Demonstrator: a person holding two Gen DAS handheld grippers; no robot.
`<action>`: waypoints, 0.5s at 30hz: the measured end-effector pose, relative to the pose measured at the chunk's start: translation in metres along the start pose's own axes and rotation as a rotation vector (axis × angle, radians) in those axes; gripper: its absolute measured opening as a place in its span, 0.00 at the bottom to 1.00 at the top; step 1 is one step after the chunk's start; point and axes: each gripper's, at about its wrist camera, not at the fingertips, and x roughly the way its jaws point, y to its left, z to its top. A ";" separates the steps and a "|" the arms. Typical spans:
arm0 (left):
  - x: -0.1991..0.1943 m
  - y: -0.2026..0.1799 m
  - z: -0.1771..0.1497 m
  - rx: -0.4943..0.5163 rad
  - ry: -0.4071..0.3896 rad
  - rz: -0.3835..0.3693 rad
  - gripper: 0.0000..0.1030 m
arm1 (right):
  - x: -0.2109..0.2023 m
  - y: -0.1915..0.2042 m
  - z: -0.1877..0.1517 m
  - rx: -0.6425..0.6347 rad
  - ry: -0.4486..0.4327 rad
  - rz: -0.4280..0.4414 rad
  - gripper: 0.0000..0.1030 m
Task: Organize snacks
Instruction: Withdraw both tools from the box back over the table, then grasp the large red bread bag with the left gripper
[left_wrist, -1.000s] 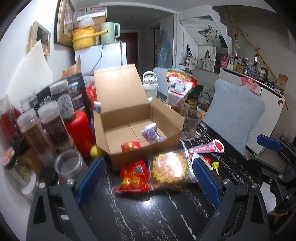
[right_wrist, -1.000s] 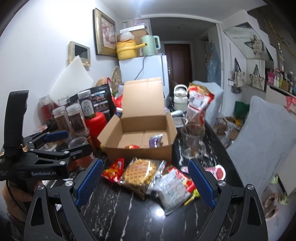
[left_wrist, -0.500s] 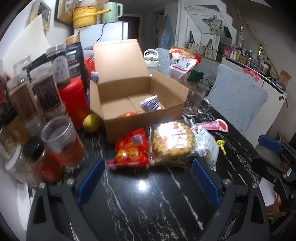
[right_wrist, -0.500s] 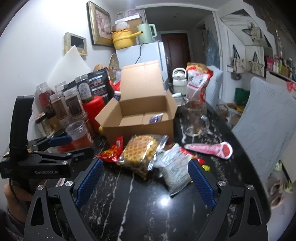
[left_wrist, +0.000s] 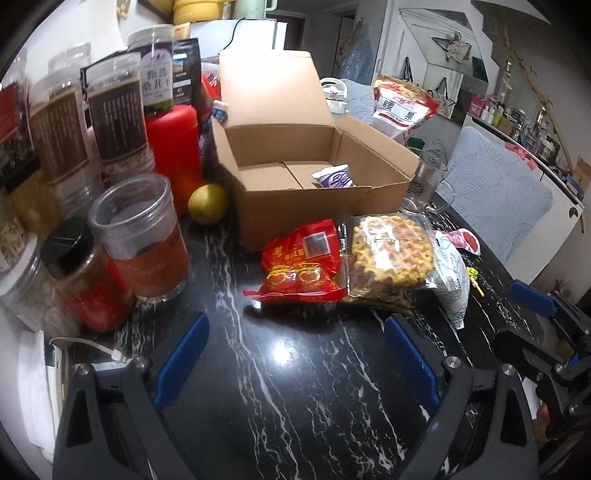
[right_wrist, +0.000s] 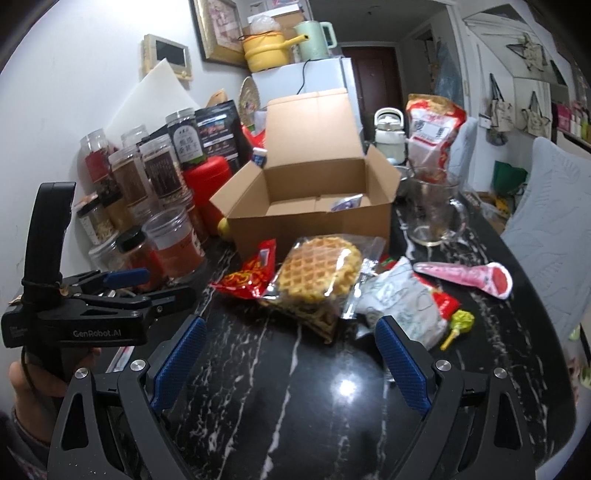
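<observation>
Black marble-veined tabletop (left_wrist: 295, 369) across the lower frame of both views, glossy, with a lamp glare near the centre. Nearest the lens, left tool (left_wrist: 295, 365) at the bottom of the left wrist view, blue pads spread wide, nothing between them. Right tool (right_wrist: 290, 360) likewise at the bottom of the right wrist view, jaws standing wide, empty, hovering over bare stone. Just beyond, mid-frame, a cluster of snacks: red packet (left_wrist: 301, 267) touching waffle pack (left_wrist: 389, 254) on its right, white wrapper (right_wrist: 404, 306) beside that, and green lollipop (right_wrist: 458, 325) at the right edge of the pile. Further right, pink cone snack (right_wrist: 467, 278) lying flat, apart from the rest. Behind the pile, centre frame, open cardboard box (left_wrist: 321, 206) with lid flap raised; small purple-and-white packet (left_wrist: 334, 181) inside at its right end. Left of the box, yellow lemon (left_wrist: 207, 198) against the box corner, then red canister (left_wrist: 173, 147) and a crowd of jars (left_wrist: 140, 236) along the left edge. Right of the box, glass mug (right_wrist: 432, 210). Farthest back, upper centre, white fridge (right_wrist: 306, 81).
</observation>
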 end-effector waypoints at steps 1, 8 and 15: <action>0.003 0.001 0.001 -0.004 0.004 -0.003 0.94 | 0.004 0.001 0.000 -0.001 0.007 0.004 0.91; 0.030 0.008 0.014 -0.025 0.044 -0.021 0.94 | 0.019 -0.002 0.005 0.000 0.024 0.001 0.91; 0.066 0.006 0.030 -0.002 0.080 0.007 0.94 | 0.028 -0.017 0.012 0.019 0.021 -0.024 0.91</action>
